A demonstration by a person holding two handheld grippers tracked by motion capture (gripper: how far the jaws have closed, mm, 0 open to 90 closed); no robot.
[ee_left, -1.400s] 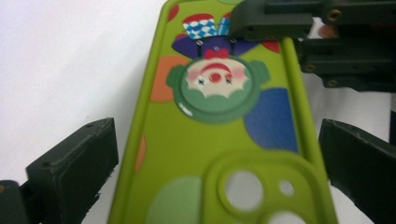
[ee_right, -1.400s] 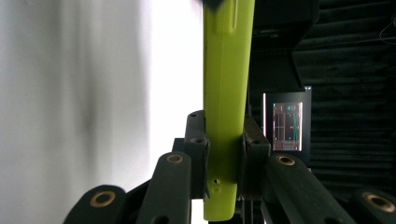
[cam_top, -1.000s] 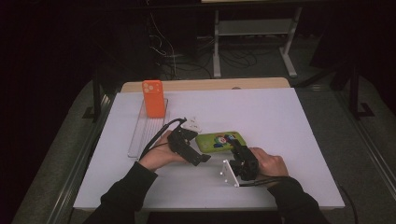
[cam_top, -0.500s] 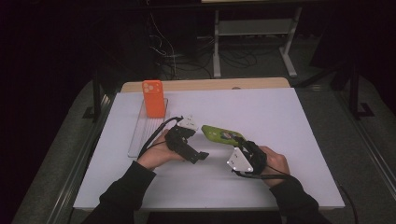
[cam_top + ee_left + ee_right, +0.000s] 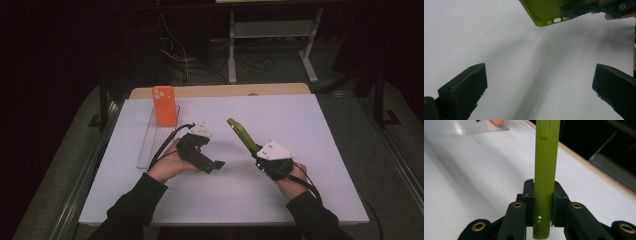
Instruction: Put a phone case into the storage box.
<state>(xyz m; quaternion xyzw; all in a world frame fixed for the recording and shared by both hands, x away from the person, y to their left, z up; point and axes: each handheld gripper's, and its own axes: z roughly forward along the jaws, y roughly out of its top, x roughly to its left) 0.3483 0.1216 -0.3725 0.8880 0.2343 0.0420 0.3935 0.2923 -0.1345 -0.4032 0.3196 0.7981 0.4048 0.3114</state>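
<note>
The green phone case [image 5: 243,135] is clamped edge-on between the jaws of the right gripper [image 5: 256,153] and is held lifted clear of the white table [image 5: 300,120], tilted up and away toward the far left, right of centre. The pick-up can therefore be judged done; carrying and setting the case down, probably at the clear tray [image 5: 152,145] on the left, is judged to remain. The left gripper [image 5: 216,164] is held with its jaws spread wide and nothing between them, just above the table near the middle. Counted: two phone cases, one green and one orange case [image 5: 164,105] standing at the tray's far end; one tray; two grippers.
</note>
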